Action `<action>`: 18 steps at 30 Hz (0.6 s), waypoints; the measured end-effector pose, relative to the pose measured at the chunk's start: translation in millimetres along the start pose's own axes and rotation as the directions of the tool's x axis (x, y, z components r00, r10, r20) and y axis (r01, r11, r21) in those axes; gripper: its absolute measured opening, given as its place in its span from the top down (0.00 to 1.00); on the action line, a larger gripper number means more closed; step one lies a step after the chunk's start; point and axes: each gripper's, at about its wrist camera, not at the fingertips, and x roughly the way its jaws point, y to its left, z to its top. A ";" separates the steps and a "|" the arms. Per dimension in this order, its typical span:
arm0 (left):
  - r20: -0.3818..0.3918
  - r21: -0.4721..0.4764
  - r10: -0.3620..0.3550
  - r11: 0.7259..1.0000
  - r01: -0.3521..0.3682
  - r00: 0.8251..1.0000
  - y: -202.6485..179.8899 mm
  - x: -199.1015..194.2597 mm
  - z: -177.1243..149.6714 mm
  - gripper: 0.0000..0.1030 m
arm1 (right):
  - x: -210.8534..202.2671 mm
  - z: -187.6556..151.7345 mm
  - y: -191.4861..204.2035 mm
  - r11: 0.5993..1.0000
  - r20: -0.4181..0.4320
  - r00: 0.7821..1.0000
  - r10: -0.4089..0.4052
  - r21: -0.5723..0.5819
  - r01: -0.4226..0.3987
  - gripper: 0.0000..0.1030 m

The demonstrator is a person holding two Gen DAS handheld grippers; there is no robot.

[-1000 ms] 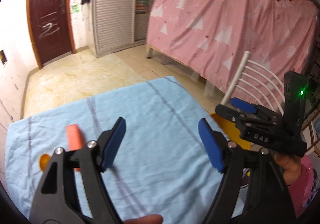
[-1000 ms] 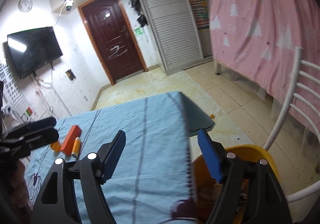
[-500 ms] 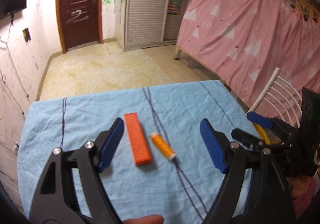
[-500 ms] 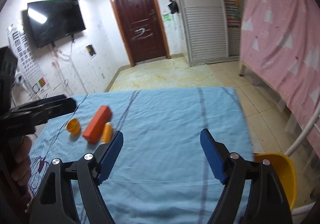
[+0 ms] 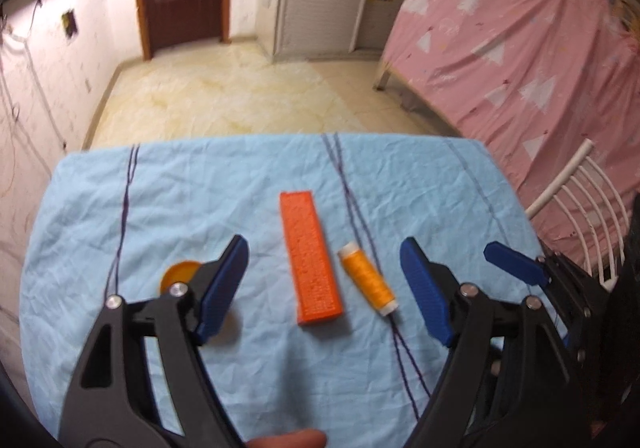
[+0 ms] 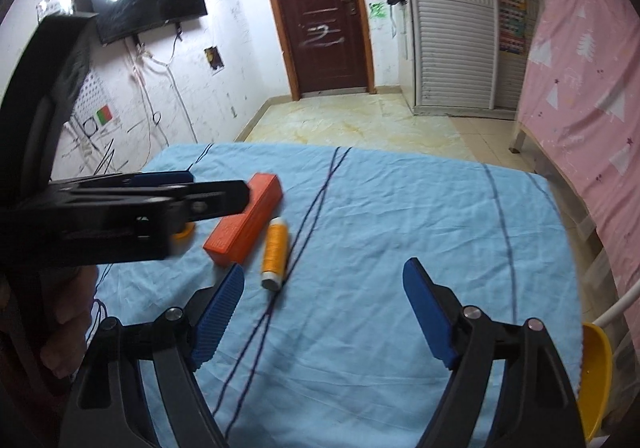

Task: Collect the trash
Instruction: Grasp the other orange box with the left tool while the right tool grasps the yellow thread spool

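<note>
- The trash lies on the blue cloth [image 5: 200,188] that covers the table: an orange block [image 5: 310,256] in the middle, a spool of orange thread [image 5: 367,279] just beside it on its right, and a small orange cap [image 5: 176,275] on its left, partly hidden behind one finger.
- Our left tongs [image 5: 324,284] hang above these three things with the jaws wide apart and hold nothing; the block and the spool sit in the gap between the fingers.
- Our right tongs [image 6: 324,312] are also wide and empty, over bare cloth, with the spool near the left finger.
- We judge the step is the approach to a first pick; nothing is collected yet.
- Next, we think one pair of tongs must go down over one item and close on it. The spool may roll.
- A yellow bin [image 6: 598,372] shows at the right edge of the table; probably the trash goes there.
- We can read no label or writing on the items.
</note>
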 end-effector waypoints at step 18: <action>-0.115 -0.081 0.023 0.996 -0.033 0.993 8.2 49.7 12.5 0.49 | 37.1 5.5 30.3 0.996 -0.059 0.998 0.017 -0.089 -0.023 0.27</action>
